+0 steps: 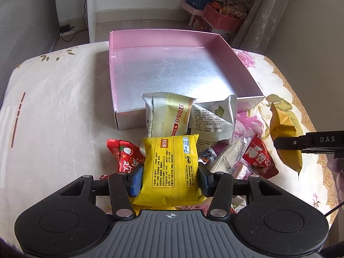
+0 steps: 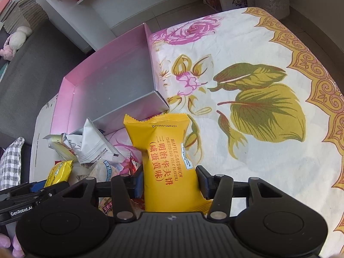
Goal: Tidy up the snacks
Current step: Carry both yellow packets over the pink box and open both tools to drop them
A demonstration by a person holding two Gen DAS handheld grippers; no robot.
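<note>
My left gripper [image 1: 171, 177] is shut on a bright yellow snack packet [image 1: 171, 163], held above a pile of snacks in front of an empty pink box [image 1: 172, 71]. My right gripper [image 2: 169, 181] is shut on an orange waffle sandwich packet [image 2: 165, 157], held near the box's right front corner [image 2: 157, 99]. The right gripper also shows at the right edge of the left wrist view [image 1: 286, 144] with the orange packet [image 1: 283, 129]. The left gripper's packet shows in the right wrist view [image 2: 59, 172].
The pile holds a pale green packet [image 1: 167, 116], a silver packet [image 1: 215, 116] and red candy wrappers [image 1: 126, 157] [image 1: 258, 157]. All lie on a flowered cloth [image 2: 258, 107] over a table. Pink baskets [image 1: 221, 19] and shelves stand beyond it.
</note>
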